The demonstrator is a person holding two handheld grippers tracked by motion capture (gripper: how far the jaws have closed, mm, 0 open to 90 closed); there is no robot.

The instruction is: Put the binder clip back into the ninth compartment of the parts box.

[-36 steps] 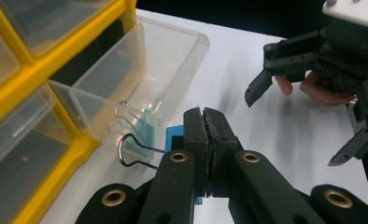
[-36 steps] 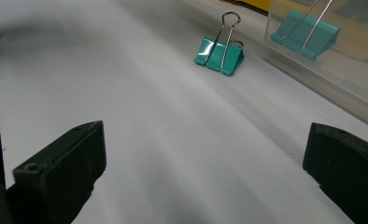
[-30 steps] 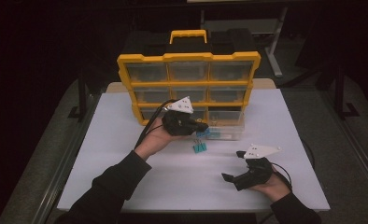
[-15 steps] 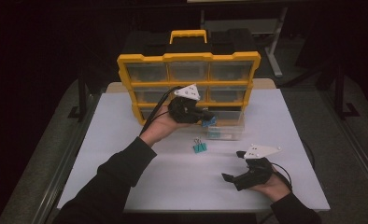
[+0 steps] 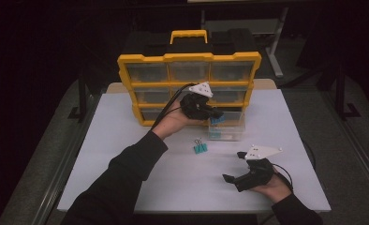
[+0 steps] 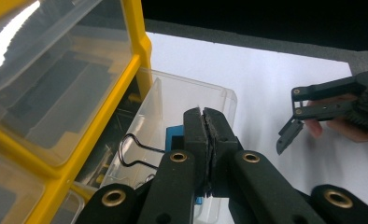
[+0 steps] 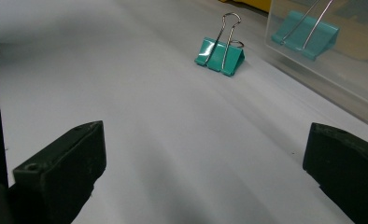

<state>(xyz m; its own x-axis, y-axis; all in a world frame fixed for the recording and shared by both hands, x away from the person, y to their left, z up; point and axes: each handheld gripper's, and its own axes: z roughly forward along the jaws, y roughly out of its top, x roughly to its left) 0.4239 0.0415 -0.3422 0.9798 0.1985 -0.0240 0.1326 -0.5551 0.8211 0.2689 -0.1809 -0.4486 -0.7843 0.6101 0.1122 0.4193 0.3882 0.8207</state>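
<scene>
A teal binder clip (image 6: 175, 137) is pinched in the left claw (image 6: 205, 122) over the pulled-out clear drawer (image 6: 222, 100). The right claw (image 5: 235, 167), spread wide, rests near right on the tabletop (image 5: 126, 140).

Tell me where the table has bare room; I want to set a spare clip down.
Free: the white table left of the person's forearm, and between the teal binder clip and right gripper. Crowded: around the clear drawer before the yellow organizer, where the left gripper works.
</scene>
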